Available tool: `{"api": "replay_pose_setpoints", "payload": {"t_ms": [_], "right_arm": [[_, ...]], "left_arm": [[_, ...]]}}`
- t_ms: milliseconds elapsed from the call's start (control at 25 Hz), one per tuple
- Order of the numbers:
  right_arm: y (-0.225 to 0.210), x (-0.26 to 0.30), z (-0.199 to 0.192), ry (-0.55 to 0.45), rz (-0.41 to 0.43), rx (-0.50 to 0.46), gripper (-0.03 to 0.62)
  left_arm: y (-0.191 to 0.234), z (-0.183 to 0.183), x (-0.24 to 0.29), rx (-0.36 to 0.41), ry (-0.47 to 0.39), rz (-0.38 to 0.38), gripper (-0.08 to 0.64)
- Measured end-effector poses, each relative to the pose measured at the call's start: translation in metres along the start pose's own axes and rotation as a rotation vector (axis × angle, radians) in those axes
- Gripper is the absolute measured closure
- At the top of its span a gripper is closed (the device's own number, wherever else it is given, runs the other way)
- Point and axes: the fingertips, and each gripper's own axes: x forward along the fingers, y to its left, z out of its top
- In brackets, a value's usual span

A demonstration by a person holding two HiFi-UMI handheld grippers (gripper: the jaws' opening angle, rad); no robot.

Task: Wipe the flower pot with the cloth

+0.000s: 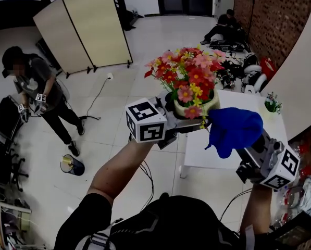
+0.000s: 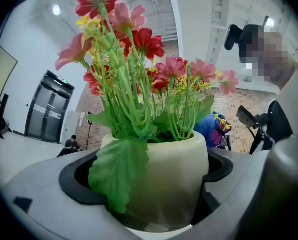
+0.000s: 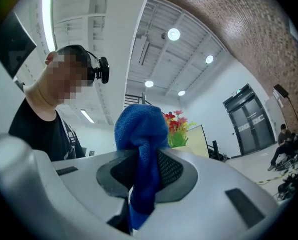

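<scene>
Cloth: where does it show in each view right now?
Head view: cloth right of centre, just right of the pot.
Left gripper view: small blue patch behind the pot's right rim, probably the cloth.
Right gripper view: centre, clamped in the jaws.
Shared landmark: the flowers.

Big robot test lab. Shiny white floor (image 1: 145, 51), brick wall (image 1: 280, 20), tan folding screens (image 1: 87, 27), cables (image 1: 99, 95) on floor. Another person (image 1: 38, 82) stands holding tools with marker cubes (image 1: 40, 98). One more person (image 1: 225, 27) sits by pile of gear (image 1: 238, 69). Round lights (image 3: 173, 34) high up.
</scene>
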Motion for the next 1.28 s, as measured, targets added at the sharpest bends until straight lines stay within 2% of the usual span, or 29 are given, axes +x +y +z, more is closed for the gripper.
{"api": "replay_pose_setpoints", "payload": {"t_ms": [120, 280, 440, 680, 880, 1080, 1280], "right_arm": [[-0.010, -0.010, 0.014, -0.032, -0.028, -0.008, 0.528], [-0.021, -0.012, -0.014, -0.073, -0.144, 0.045, 0.528], [-0.024, 0.000, -0.031, -0.055, -0.214, 0.031, 0.528], [-0.031, 0.020, -0.022, -0.081, -0.222, 0.075, 0.528], [-0.055, 0.014, -0.031, -0.052, -0.235, 0.065, 0.528], [-0.073, 0.019, -0.043, -0.050, -0.248, 0.103, 0.528], [-0.079, 0.017, -0.050, -0.059, -0.270, 0.123, 0.528]], "left_arm": [[0.016, 0.024, 0.015, -0.005, -0.010, 0.022, -0.008], [0.021, 0.054, 0.011, -0.014, -0.074, 0.010, -0.008], [0.010, 0.077, 0.015, 0.024, -0.096, -0.024, -0.008], [-0.018, 0.067, 0.032, 0.015, -0.080, -0.073, -0.008], [-0.026, 0.070, 0.034, -0.009, -0.076, -0.109, -0.008], [-0.063, 0.057, 0.036, -0.009, -0.055, -0.176, -0.008], [-0.068, 0.057, 0.029, -0.044, -0.078, -0.177, -0.008]]}}
